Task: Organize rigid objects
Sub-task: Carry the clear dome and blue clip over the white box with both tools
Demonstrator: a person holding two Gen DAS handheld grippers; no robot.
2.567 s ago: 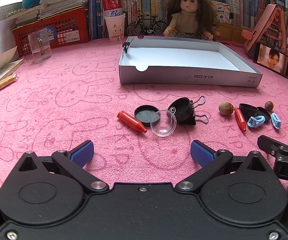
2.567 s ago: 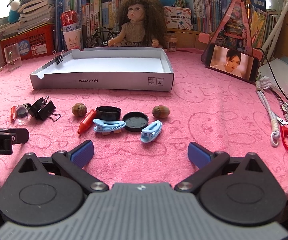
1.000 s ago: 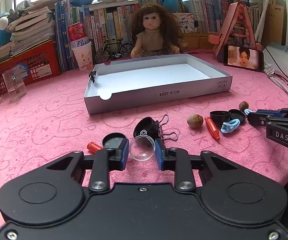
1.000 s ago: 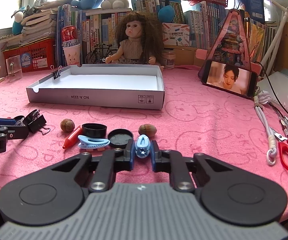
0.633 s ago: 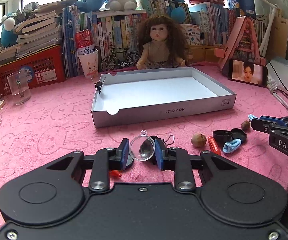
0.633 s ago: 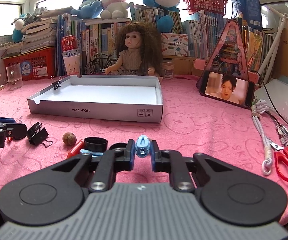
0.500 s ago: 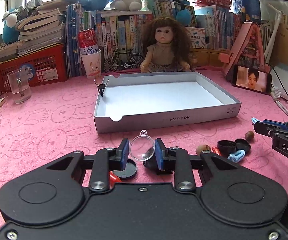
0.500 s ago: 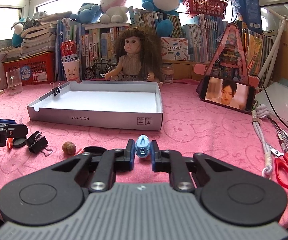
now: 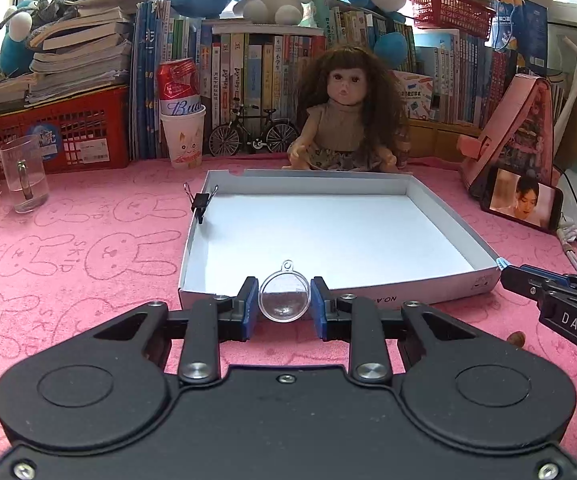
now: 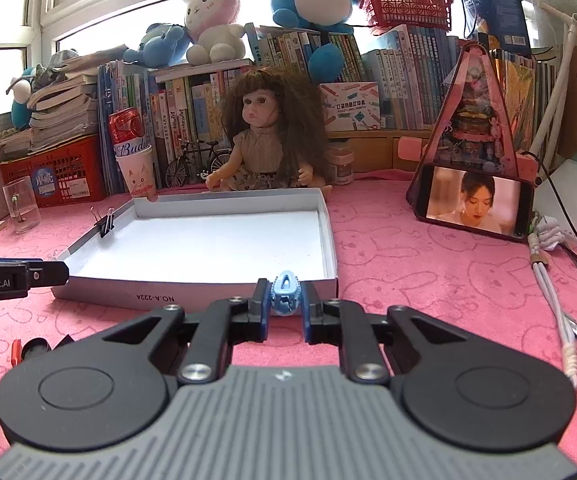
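Left gripper [image 9: 284, 307] is clamped on a clear plastic dome [image 9: 284, 297], right gripper [image 10: 284, 307] is pinching a small blue hair clip [image 10: 285, 290], both hanging just short of the white cardboard tray's [image 9: 454, 224] near wall. I'd carry each one over that wall before letting go, and low, since the dome looks likely to roll. Tray floor is bare apart from a black binder clip [image 9: 202, 202] on its left rim, so plenty of room. The doll [image 9: 346, 114] sits right behind the far wall.
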